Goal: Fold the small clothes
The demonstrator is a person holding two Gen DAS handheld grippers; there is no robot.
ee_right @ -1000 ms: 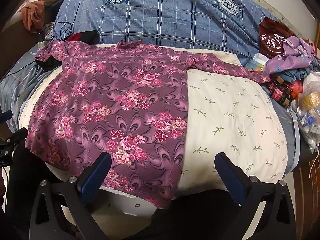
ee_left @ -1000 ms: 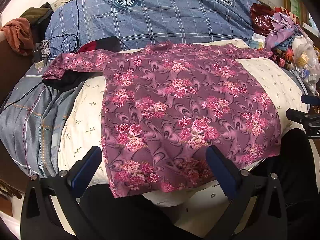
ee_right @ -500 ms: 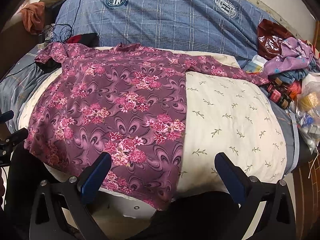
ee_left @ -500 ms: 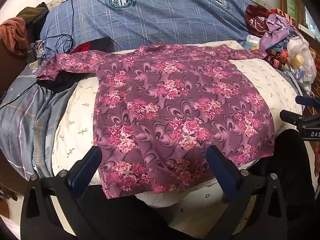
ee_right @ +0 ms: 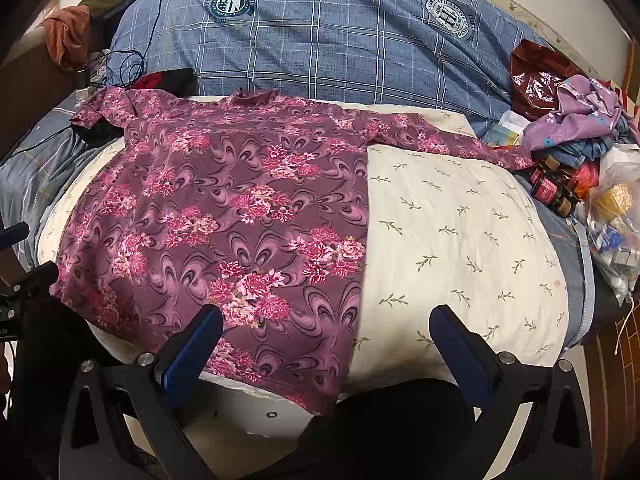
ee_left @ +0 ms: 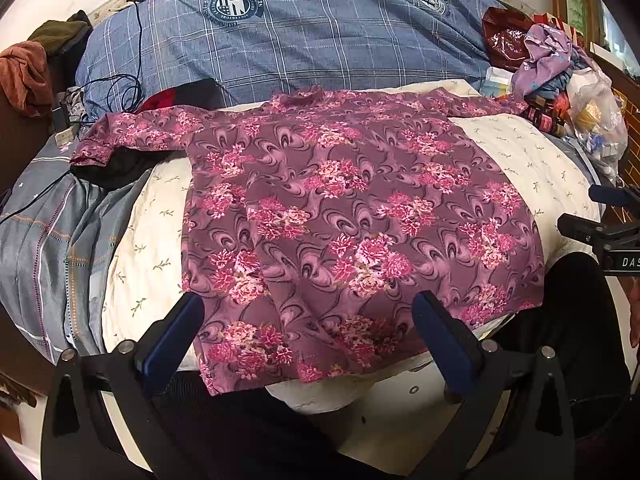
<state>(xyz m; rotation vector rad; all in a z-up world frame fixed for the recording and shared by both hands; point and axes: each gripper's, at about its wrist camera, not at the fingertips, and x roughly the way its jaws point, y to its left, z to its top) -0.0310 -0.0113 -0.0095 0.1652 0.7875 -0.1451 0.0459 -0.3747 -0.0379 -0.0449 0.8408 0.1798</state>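
A purple floral shirt (ee_left: 352, 216) lies spread flat, sleeves out, across a cream pillow (ee_right: 460, 240) in the centre of the frame. The left hand-held gripper (ee_left: 306, 328) and right hand-held gripper (ee_right: 326, 340) hover wide open, empty, above its bottom hem.

Your 2 wrist cameras sit low at the near edge of the cream pillow (ee_left: 148, 248), facing the blue plaid duvet (ee_left: 320, 40). Your left view stands close over the floral shirt's (ee_left: 352, 216) hem; your right view is offset rightward. Both share shirt, pillow, duvet.
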